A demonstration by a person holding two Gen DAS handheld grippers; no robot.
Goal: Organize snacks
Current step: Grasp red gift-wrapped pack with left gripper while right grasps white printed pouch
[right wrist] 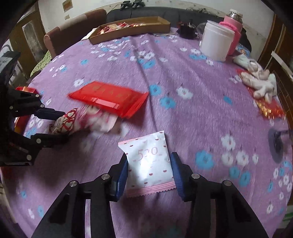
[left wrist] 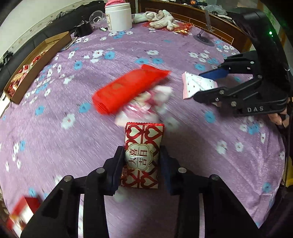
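Two packets are gripped, one per tool: the heart-patterned packet [left wrist: 142, 155] by the left tool [left wrist: 142, 161], the pink packet [right wrist: 150, 163] by the right tool [right wrist: 149, 170], presumably for carrying to the tray [right wrist: 128, 30] at 11 o'clock on the desk [right wrist: 192, 119].

Both grippers [left wrist: 142, 163] [right wrist: 149, 171] black plastic — blue finger pads, silver screws, "DAS" lettering.

A round table fills both views, draped in a purple cloth [right wrist: 192, 117] printed with blue and white flowers. In the right wrist view, a brown upholstered chair [right wrist: 73, 27] stands at upper left against a white wall [right wrist: 55, 12]; a dark sofa [right wrist: 155, 12] runs along the top.
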